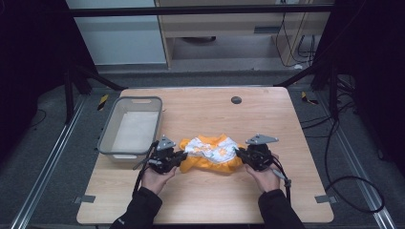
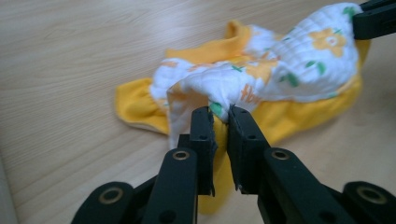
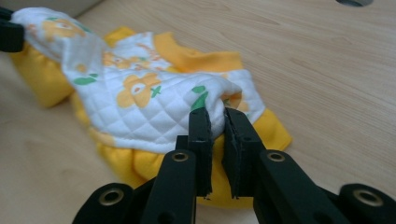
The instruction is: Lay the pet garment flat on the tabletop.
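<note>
Garment (image 1: 211,153) in yellow with a white quilted panel printed with orange flowers lies bunched on the wooden bench (image 1: 205,200), near the middle and toward the near edge. Left tool (image 1: 179,157) is held in the person's left hand (image 1: 155,177) at the cloth's left end; in the left gripper view the jaws of this tool (image 2: 221,122) stand narrow, pinching a fold of the white quilted fabric between their tips. Right tool (image 1: 239,153), gripped by the right hand (image 1: 267,176), meets the cloth's right end, and in the right gripper view its tool (image 3: 217,122) likewise has its jaws narrow, clamped on a fold of the quilted panel. Between the two tools the fabric sags onto the bench. A grey plastic bin (image 1: 106,139) sits along the bench's left edge, just beside the left tool. A small dark round cap (image 1: 236,100) lies near the far edge.
</note>
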Available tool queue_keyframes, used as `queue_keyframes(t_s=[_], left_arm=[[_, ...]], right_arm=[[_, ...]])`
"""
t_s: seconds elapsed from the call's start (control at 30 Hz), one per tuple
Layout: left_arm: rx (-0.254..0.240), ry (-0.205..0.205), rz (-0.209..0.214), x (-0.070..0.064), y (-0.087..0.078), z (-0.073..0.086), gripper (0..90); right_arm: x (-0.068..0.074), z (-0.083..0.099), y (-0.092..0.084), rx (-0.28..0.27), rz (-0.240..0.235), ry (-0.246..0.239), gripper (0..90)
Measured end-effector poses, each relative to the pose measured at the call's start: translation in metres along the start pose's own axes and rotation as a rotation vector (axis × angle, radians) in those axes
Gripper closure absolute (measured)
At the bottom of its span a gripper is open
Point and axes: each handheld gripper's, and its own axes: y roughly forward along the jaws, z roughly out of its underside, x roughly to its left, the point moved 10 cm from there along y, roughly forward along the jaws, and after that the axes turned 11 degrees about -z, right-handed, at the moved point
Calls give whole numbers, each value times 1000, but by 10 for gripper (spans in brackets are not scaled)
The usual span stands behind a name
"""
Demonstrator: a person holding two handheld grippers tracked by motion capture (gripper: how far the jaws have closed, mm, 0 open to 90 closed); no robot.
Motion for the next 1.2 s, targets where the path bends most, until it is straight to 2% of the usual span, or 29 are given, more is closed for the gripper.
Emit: queue_keyframes(t_s=[0.07, 0.13, 0.23, 0.37, 0.5, 0.6, 0.67, 0.7, 0.83, 0.97, 1.13, 1.2], left_arm=[[15, 1, -25, 7, 12, 3, 776], [29, -2, -31, 11, 19, 6, 753], [12, -8, -35, 12, 15, 6, 637], [-37, 20, -41, 13, -3, 4, 491], [-49, 36, -27, 14, -19, 13, 439], [-34, 59, -28, 15, -26, 27, 411], [-26, 67, -33, 16, -27, 34, 398], [-22, 62, -29, 15, -26, 38, 397], [26, 88, -31, 11, -18, 47, 411], [47, 96, -17, 5, -10, 49, 450], [75, 98, 1, 0, 2, 51, 555], [80, 99, 5, -2, 5, 51, 621]], right_arm=[[-12, 3, 14, 7, 28, -5, 782], [-17, 7, 24, -2, 29, -21, 742], [-20, 10, 25, 5, 59, -68, 655], [-17, 1, 7, -54, 47, -89, 584], [-17, -1, -16, -108, 34, -106, 528], [-19, 6, -26, -118, 15, -105, 491], [-20, 17, -28, -101, 6, -112, 476], [-21, 23, -27, -89, 3, -111, 466], [-24, 41, -18, -26, -18, -105, 423], [-28, 47, -7, -7, -53, -91, 412], [-30, 50, 6, 8, -76, -80, 438], [-29, 49, 8, 14, -83, -92, 461]])
